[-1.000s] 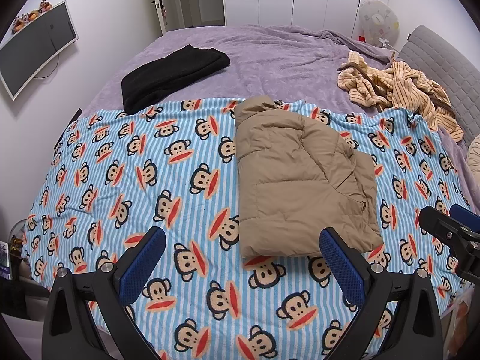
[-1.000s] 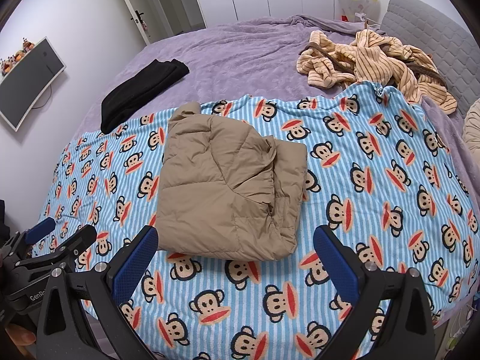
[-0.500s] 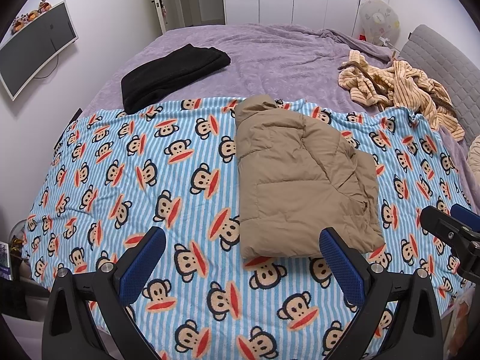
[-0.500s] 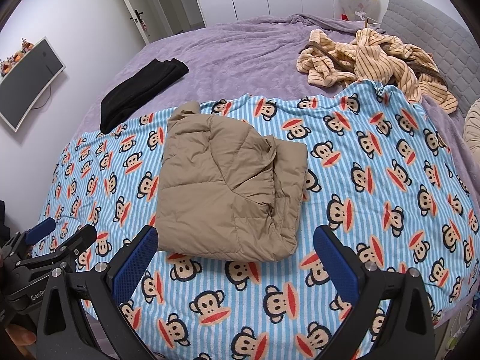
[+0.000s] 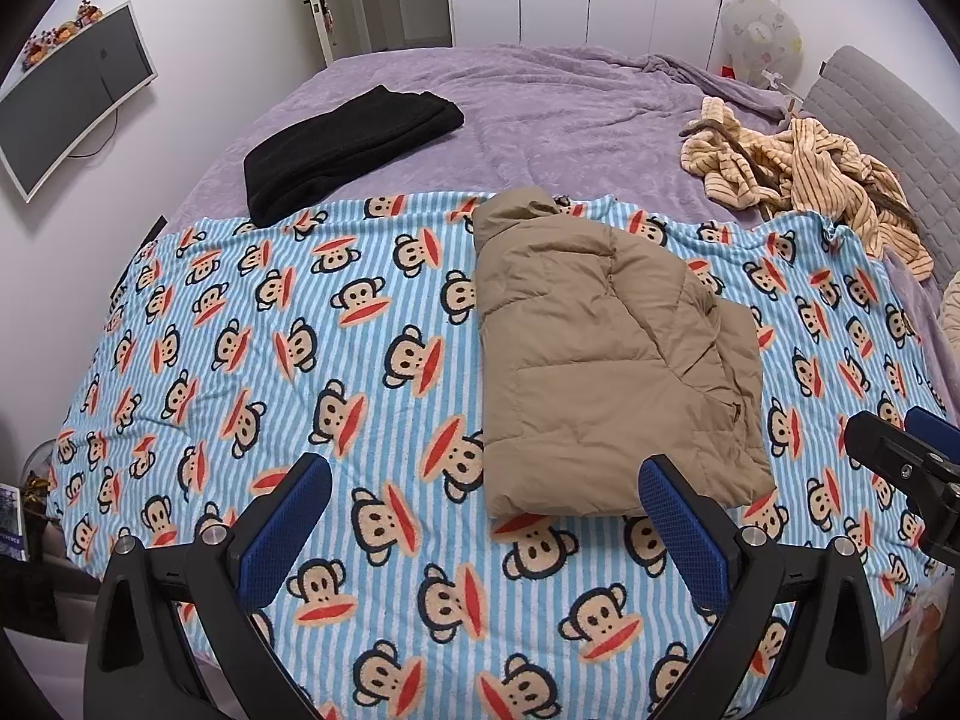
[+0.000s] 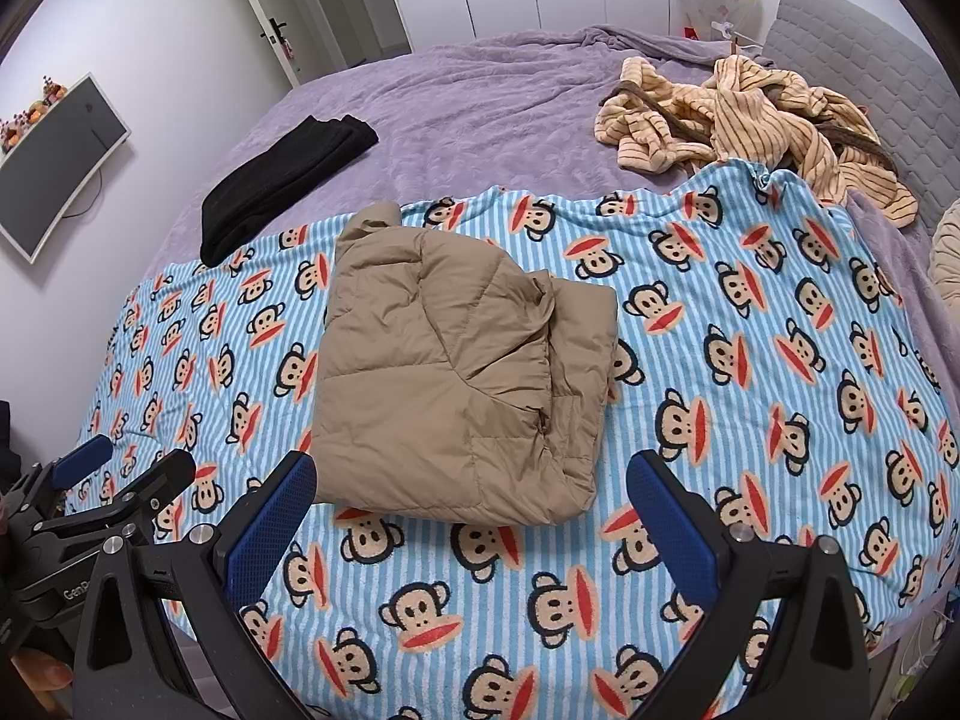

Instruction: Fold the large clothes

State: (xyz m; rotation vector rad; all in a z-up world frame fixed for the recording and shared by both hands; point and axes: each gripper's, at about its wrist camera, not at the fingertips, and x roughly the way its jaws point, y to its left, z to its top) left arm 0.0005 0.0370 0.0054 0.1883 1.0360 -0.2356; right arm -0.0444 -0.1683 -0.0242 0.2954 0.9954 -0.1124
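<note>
A tan puffer jacket [image 5: 606, 354] [image 6: 462, 384] lies folded into a compact rectangle on the blue striped monkey-print blanket [image 5: 300, 360] [image 6: 750, 360]. My left gripper [image 5: 486, 516] hovers open above the blanket's near edge, just short of the jacket's bottom hem, with nothing between its blue pads. My right gripper [image 6: 471, 510] is likewise open and empty, held before the jacket's near edge. Each gripper shows in the other's view: the right one [image 5: 900, 456] at the far right, the left one [image 6: 114, 480] at the lower left.
A folded black garment [image 5: 348, 150] [image 6: 282, 174] rests on the purple bedspread [image 5: 570, 108] at the back left. A crumpled yellow striped garment [image 5: 804, 174] [image 6: 756, 114] lies at the back right beside a grey headboard [image 6: 864, 54]. A monitor [image 5: 66, 102] hangs on the left wall.
</note>
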